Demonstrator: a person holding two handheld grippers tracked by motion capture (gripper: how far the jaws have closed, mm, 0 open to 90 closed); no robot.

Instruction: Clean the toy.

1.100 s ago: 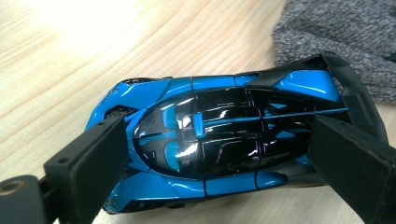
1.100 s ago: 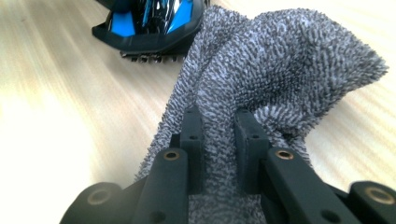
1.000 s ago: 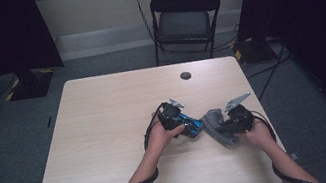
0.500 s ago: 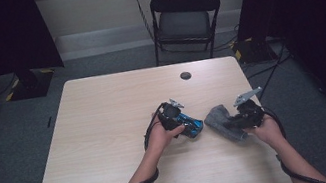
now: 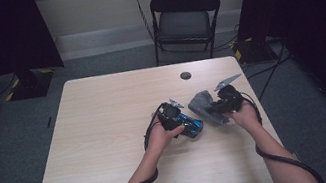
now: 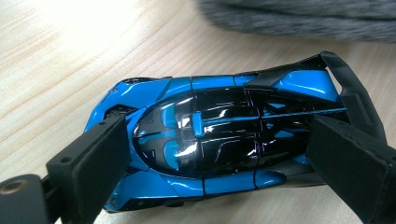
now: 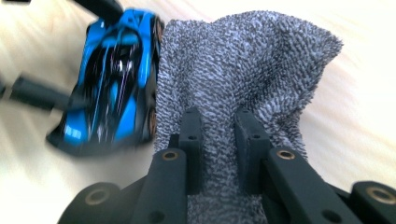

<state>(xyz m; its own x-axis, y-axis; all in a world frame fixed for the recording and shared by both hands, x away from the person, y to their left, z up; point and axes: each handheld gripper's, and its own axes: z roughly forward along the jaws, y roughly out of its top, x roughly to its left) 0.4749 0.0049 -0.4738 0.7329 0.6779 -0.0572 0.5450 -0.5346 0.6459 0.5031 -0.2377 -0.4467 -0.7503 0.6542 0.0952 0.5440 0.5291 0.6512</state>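
Note:
A glossy blue and black toy car (image 6: 210,135) lies on the wooden table (image 5: 107,132). My left gripper (image 6: 219,158) is shut on it, one pad at its nose and the other at its tail. From above, the car (image 5: 193,126) sits under that gripper (image 5: 185,122) near the table's middle. Just to the right, my right gripper (image 5: 218,106) is shut on a grey terry cloth (image 5: 201,104). In the right gripper view the jaws (image 7: 218,140) pinch a fold of the cloth (image 7: 247,60), which hangs beside the blurred car (image 7: 112,74).
A small dark round hole (image 5: 185,75) sits near the table's far edge. A black folding chair (image 5: 184,19) stands behind the table. Cables trail from both grippers over the near edge. Bare tabletop lies to the left.
My right gripper has carried the grey cloth up and toward the far side of the table, off the spot right of the car. The left gripper and the car have stayed still.

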